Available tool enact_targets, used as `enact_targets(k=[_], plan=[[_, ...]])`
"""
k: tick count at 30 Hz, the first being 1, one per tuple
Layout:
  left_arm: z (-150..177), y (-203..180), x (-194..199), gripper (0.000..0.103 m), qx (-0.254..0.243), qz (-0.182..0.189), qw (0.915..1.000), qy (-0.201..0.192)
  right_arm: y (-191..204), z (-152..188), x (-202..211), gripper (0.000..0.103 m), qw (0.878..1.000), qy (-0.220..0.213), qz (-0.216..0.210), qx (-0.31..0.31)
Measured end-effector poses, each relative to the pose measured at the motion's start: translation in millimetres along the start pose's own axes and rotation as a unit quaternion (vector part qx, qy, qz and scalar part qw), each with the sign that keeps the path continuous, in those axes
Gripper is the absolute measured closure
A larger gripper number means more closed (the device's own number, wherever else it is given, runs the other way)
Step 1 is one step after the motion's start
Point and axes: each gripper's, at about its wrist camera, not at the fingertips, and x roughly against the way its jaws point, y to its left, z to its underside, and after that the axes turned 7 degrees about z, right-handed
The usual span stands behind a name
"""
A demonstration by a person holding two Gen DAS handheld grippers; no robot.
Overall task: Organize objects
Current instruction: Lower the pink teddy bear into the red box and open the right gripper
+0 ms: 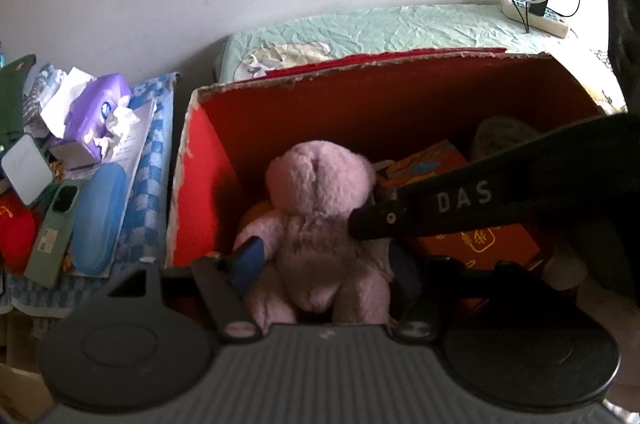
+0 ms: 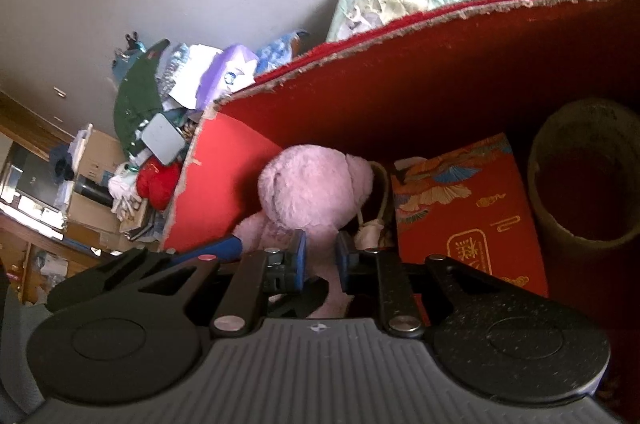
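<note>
Sitting inside the red box point(image 1: 360, 104), the pink teddy point(image 1: 320, 224) has both claws on it. Right claw point(image 2: 320, 258) is pinched shut on its arm. Left claw point(image 1: 324, 260) sits partly open around its body.

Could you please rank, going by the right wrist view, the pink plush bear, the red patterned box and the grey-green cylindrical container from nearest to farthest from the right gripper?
1. Pink plush bear: pinched between the right gripper pads.
2. Red patterned box: just right of the bear.
3. Grey-green cylindrical container: far right, beyond the box.
</note>
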Motion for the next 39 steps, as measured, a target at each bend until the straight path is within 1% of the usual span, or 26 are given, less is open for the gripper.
enact_targets(k=[3, 10, 14, 23, 27, 29, 31, 34, 39], plan=[[1, -2, 0, 0.029, 0.001, -0.001, 1.0000, 0.003, 1, 0, 1, 0.083, 1.000, -0.008, -0.003, -0.001], [0, -4, 1, 0.028, 0.003, -0.011, 0.9999, 0.007, 0, 2, 2, 0.081, 1.000, -0.016, -0.009, -0.005], [-1, -5, 2, 0.025, 0.004, -0.022, 0.9997, 0.008, 0, 2, 3, 0.078, 1.000, -0.023, -0.009, -0.006], [-3, -9, 2, 0.023, 0.012, -0.038, 0.9991, 0.012, 0, 3, 4, 0.077, 0.999, -0.031, -0.009, -0.008], [-3, -10, 7, 0.023, 0.013, -0.044, 0.9989, 0.008, -3, 3, 8, 0.077, 0.999, -0.044, -0.002, -0.022], [-4, -9, 10, 0.023, 0.014, -0.045, 0.9989, 0.004, -6, 4, 10, 0.077, 0.998, -0.047, 0.005, -0.031], [-5, -10, 13, 0.023, 0.014, -0.047, 0.9988, 0.001, -7, 5, 14, 0.078, 0.998, -0.051, 0.014, -0.027], [-6, -11, 16, 0.023, 0.013, -0.049, 0.9987, -0.002, -5, 8, 21, 0.078, 0.997, -0.061, 0.040, -0.008], [-6, -13, 17, 0.023, 0.015, -0.046, 0.9988, 0.000, -8, 14, 28, 0.078, 0.994, -0.066, 0.082, -0.001]])
